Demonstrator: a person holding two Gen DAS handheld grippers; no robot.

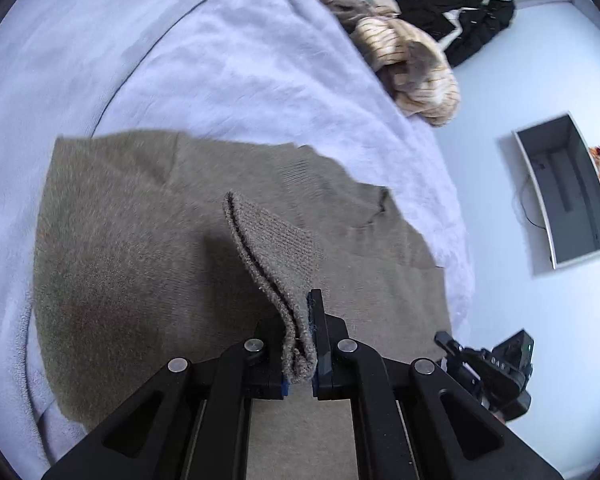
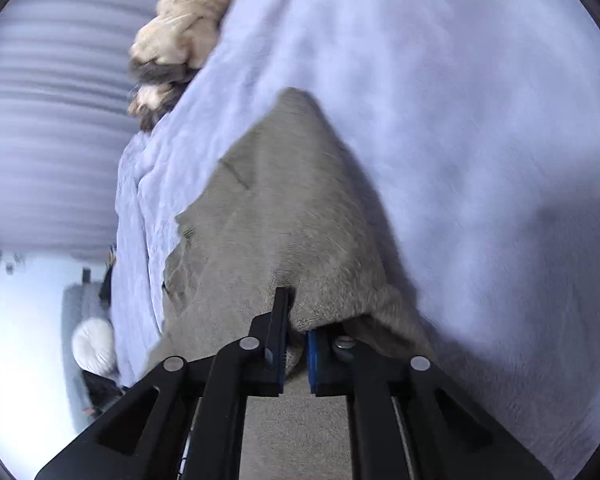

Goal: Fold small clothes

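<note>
A grey-brown knitted garment (image 1: 140, 248) lies spread on a pale lilac blanket (image 1: 228, 64). My left gripper (image 1: 300, 344) is shut on a doubled-over edge of it, and that flap (image 1: 272, 248) stands up from between the jaws. In the right wrist view the same knitted garment (image 2: 284, 208) stretches away over the blanket (image 2: 460, 120). My right gripper (image 2: 296, 340) is shut on a bunched edge of the cloth. This view is blurred.
A crumpled tan striped garment (image 1: 412, 72) lies at the blanket's far edge, with a black garment (image 1: 460, 20) beyond it. An open grey box (image 1: 568, 192) stands on the pale floor to the right. The other gripper's black body (image 1: 496, 368) shows at lower right.
</note>
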